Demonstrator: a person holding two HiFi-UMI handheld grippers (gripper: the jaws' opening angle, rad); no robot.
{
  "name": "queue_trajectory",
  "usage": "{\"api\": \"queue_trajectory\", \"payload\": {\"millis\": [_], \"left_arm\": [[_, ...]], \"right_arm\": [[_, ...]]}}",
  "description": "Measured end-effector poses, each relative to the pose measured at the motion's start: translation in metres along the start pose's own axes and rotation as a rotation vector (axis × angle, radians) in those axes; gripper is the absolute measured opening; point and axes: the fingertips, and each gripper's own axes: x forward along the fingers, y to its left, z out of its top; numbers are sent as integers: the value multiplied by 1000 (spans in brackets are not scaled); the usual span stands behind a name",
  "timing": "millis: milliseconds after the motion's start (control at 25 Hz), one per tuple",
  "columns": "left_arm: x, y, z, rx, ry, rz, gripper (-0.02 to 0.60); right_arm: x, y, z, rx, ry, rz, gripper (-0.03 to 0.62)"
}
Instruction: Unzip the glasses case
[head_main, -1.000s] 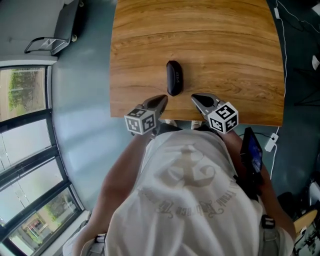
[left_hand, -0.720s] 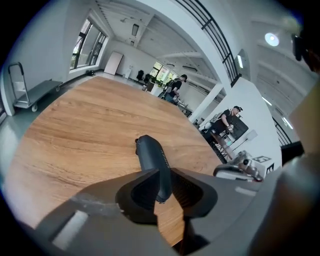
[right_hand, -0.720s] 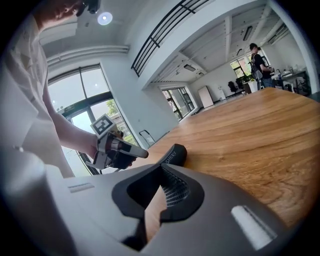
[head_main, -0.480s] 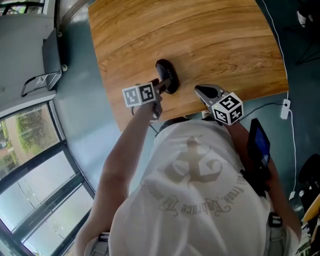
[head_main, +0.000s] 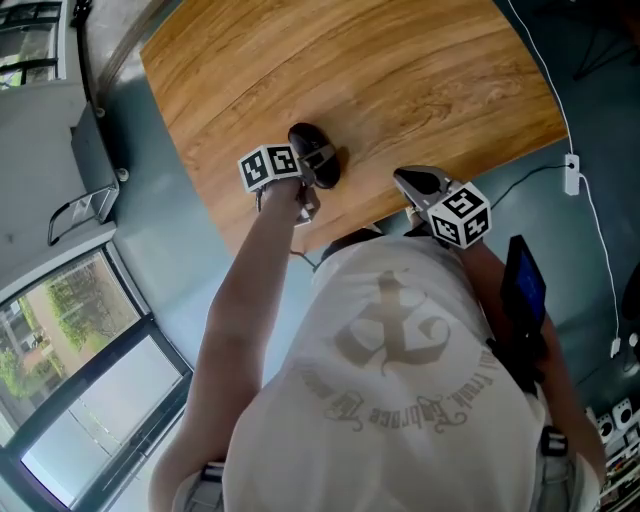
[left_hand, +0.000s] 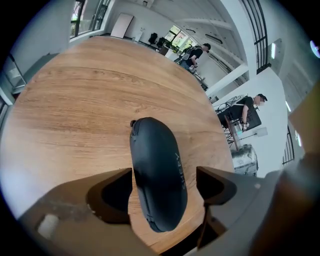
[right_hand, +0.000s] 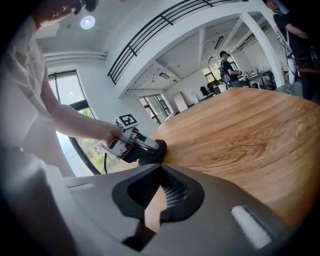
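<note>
A black oval glasses case (head_main: 303, 137) lies zipped on the wooden table (head_main: 400, 80), close to its near left corner. My left gripper (head_main: 318, 162) has come down over the case's near end. In the left gripper view the case (left_hand: 155, 150) runs lengthwise between the jaws of the left gripper (left_hand: 164, 172), which are opening; a gap shows on the right side. My right gripper (head_main: 402, 178) hovers at the table's near edge, right of the case, tips together and empty. From the right gripper (right_hand: 161, 167) view, the left gripper (right_hand: 142, 144) sits on the case (right_hand: 152, 154).
The table's near edge (head_main: 360, 225) runs just under both grippers. A phone (head_main: 522, 285) sits by the person's right arm. A cable and charger (head_main: 572, 172) lie on the floor to the right. A grey chair (head_main: 90, 190) stands left of the table.
The left gripper has moved from the table's near edge forward and down onto the case, and its jaws have opened. The right gripper shifted only slightly. The head view has swung.
</note>
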Motion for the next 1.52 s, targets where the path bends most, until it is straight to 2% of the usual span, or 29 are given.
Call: {"api": "queue_trajectory", "payload": {"millis": [120,160,480,600,720,880,1080,1280,1520], "left_arm": [[8,3,-1,-3,18,0,394],[9,4,-1,-3,20,-2,351],[10,0,-6,-31,15,-64,327],[5,-9,-9,-83,-27,-134,318],[-5,-19,-11,-173,-101,-228,314],[-19,-23,-18,-266,-176,-303,310],[-32,-41,-9,-377,-276,-406,304],[-49,-58,-1,-409,-332,-462,299],[-53,-83,5,-389,-334,-522,295]], "right_arm": [[-2,-3,-1,10,-11,-14,8],[-3,-4,-2,12,-14,-17,8],[0,-3,0,11,-12,-13,8],[5,2,1,-18,5,8,8],[11,12,-4,-71,41,28,8],[21,31,-13,-137,82,49,8],[29,40,-17,-241,128,58,9],[36,56,-12,-326,149,66,14],[41,59,0,-331,117,95,71]]}}
